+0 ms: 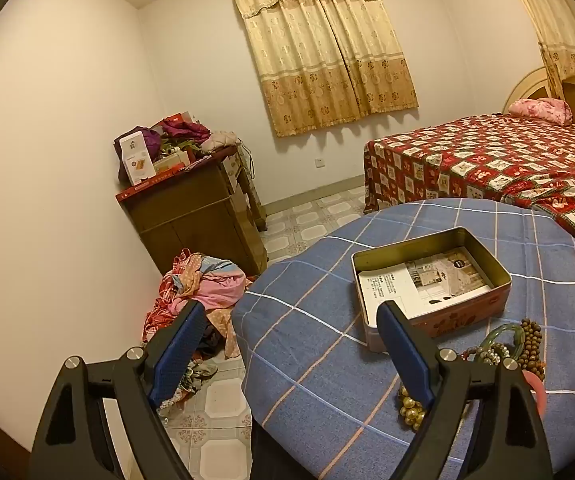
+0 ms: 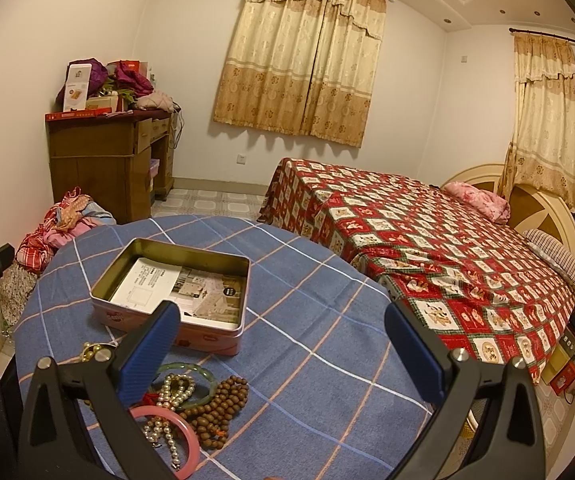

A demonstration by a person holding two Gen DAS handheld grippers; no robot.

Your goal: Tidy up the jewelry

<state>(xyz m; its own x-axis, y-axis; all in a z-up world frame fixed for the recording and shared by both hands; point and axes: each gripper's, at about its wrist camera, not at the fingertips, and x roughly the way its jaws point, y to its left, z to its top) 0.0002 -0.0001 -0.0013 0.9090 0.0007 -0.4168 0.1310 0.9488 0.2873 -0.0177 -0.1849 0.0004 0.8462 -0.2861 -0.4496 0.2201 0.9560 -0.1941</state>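
An open pink tin box [image 2: 175, 322] [image 1: 463, 316] with printed paper inside sits on a round table under a blue plaid cloth [image 2: 307, 344] [image 1: 307, 344]. In front of the tin lies a heap of jewelry: a pink bangle [image 2: 185, 440], a pearl string [image 2: 167, 396], brown wooden beads [image 2: 215, 412] [image 1: 531, 340], a green bangle [image 2: 191, 368] [image 1: 499, 334] and gold beads [image 1: 409, 410]. My left gripper [image 1: 293, 344] is open and empty, left of the heap. My right gripper [image 2: 283, 352] is open and empty above the heap.
A bed with a red patterned cover [image 2: 427, 232] stands right of the table. A wooden cabinet piled with clothes and boxes [image 2: 107, 152] stands at the back left. A heap of clothes [image 1: 195, 296] lies on the tiled floor.
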